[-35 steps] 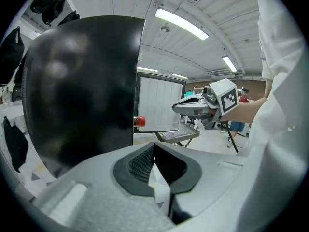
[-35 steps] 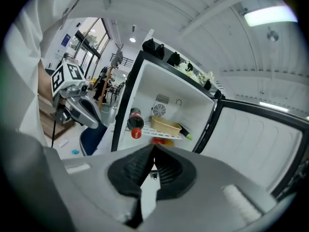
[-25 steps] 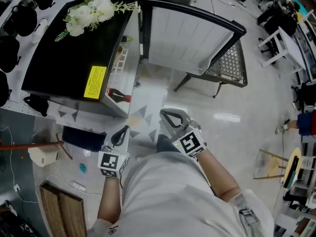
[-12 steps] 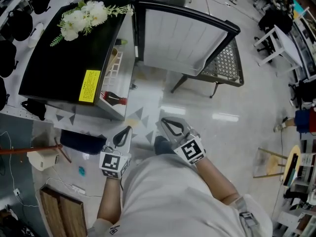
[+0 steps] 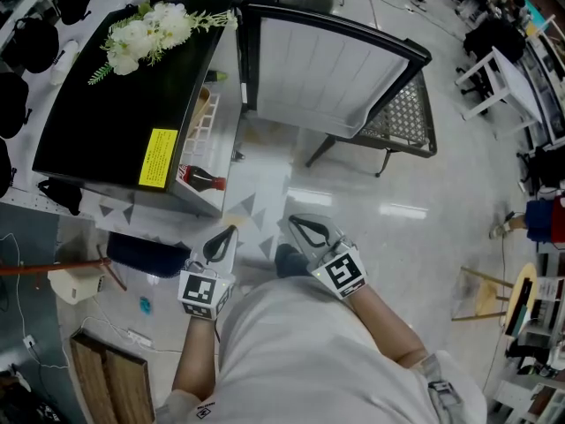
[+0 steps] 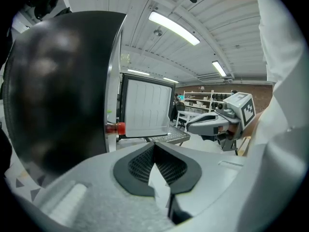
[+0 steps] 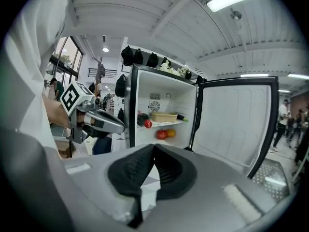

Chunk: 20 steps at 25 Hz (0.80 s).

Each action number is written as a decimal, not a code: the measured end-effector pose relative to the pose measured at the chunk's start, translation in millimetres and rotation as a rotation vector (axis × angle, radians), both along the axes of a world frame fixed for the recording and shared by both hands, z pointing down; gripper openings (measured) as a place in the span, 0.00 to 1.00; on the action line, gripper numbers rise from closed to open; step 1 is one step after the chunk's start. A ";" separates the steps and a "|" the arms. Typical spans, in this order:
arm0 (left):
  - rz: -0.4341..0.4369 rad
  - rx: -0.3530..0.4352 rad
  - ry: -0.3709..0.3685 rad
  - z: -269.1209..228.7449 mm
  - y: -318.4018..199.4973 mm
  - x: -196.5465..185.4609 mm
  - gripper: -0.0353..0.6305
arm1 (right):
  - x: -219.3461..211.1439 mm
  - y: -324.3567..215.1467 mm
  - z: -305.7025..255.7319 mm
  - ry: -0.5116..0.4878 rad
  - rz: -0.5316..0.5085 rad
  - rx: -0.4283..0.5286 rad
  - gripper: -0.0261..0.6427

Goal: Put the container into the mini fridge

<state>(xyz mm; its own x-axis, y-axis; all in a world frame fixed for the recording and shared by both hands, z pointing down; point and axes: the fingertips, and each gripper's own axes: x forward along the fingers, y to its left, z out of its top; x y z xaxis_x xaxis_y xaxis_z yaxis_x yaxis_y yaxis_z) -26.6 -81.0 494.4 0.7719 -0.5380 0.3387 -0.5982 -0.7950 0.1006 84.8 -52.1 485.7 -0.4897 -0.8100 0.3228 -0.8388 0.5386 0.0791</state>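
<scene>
A person stands on a glossy floor (image 5: 415,193) facing a black mini fridge (image 5: 115,104) and holds a gripper in each hand at waist height. The left gripper (image 6: 154,149) has its dark padded jaws pressed together with nothing between them. The right gripper (image 7: 153,151) is closed in the same way and also holds nothing.

Ahead of the right gripper, the fridge door (image 7: 236,124) hangs wide open to that gripper's right. Straight beyond its jaws, a shallow beige container (image 7: 164,116) sits on the upper shelf inside the fridge. Just left of the container lies a dark bottle with a red cap (image 7: 145,122). On the shelf below are a red tomato (image 7: 161,134) and an orange fruit (image 7: 171,132), side by side. White artificial flowers (image 5: 146,32) lie on the fridge's top, well ahead of the left gripper.
</scene>
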 end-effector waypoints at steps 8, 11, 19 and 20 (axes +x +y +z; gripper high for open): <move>0.000 -0.006 0.008 -1.4 -6.3 4.5 0.07 | 4.1 -5.8 3.0 -0.005 0.003 -0.005 0.04; 0.000 -0.010 0.003 0.4 -7.2 4.8 0.07 | 4.1 -7.4 4.6 -0.005 -0.001 -0.009 0.04; -0.002 -0.015 -0.005 3.2 -10.9 6.4 0.07 | 5.2 -12.2 8.6 -0.002 -0.007 -0.019 0.04; -0.002 -0.015 -0.006 3.3 -11.6 6.4 0.07 | 5.4 -12.9 8.9 -0.001 -0.006 -0.020 0.04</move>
